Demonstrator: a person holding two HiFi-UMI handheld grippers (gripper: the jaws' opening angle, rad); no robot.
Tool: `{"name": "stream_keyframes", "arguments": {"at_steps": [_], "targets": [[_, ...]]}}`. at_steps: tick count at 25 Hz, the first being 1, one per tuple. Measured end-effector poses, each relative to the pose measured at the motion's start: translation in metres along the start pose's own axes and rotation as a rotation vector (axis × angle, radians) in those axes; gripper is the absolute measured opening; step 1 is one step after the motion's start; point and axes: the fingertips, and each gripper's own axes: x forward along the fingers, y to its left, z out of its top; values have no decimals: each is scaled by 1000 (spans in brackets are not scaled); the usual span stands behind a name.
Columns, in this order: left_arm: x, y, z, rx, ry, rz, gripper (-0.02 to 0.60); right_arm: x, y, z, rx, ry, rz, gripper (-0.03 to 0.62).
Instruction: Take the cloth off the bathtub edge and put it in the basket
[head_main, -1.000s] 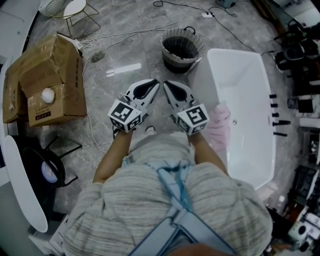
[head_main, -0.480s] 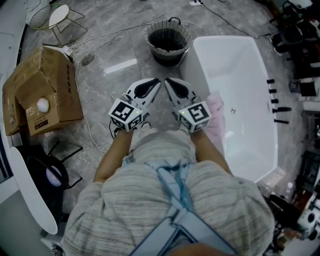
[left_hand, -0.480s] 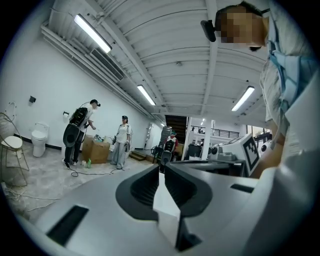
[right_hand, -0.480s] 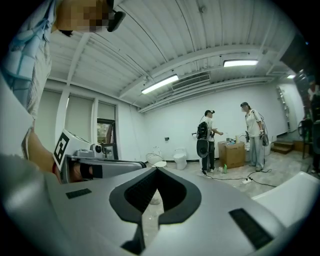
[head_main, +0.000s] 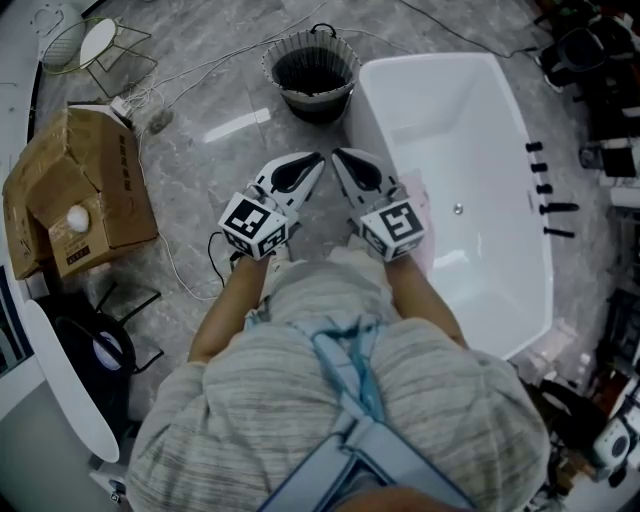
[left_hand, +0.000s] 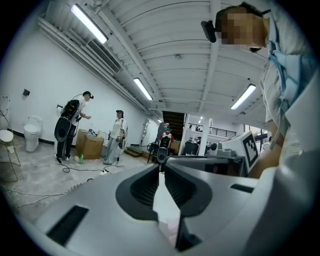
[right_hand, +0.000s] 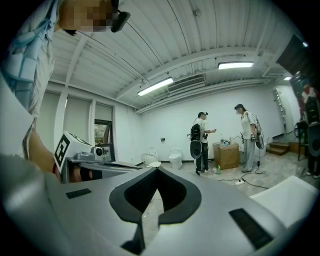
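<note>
I see both tongs closed and holding nothing. The left gripper (head_main: 312, 163) shows only a thin slit between its jaws in its own view (left_hand: 161, 169), and the right gripper (head_main: 342, 157) has its jaws together (right_hand: 153, 176). They sit side by side, tips nearly meeting, pointing toward 12 o'clock in the head view.

The cloth (head_main: 425, 243), pink, lies on the near edge of the bathtub (head_main: 470, 130) at about 4 o'clock from the right gripper, partly hidden under its marker cube. The basket (head_main: 315, 108) stands at 12 o'clock, just beside the tub's corner.

At 9 o'clock sits an open cardboard box (head_main: 85, 190), with a cable (head_main: 180, 268) trailing across the floor between it and my left arm. Black taps (head_main: 545, 190) line the tub's far side at 3 o'clock. The grey floor between tongs and basket is open. Both gripper views show two people (left_hand: 70, 125) (right_hand: 202, 140) standing well off by a white wall.
</note>
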Motion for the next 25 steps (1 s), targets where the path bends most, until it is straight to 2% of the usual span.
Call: {"name": "stream_keyframes", "arguments": {"at_steps": [10,16,25], "targets": [[69,-35,-9,-21,7,40,40,-43,-61,-5,-8,11,49,3],[107,-63,-16,-16,19,33,40,-73,-92,-7,-41,8,62,3],[155,-85,-15,12,52,-28,40,-115,-141,-7,-11,6,-11,3]]}}
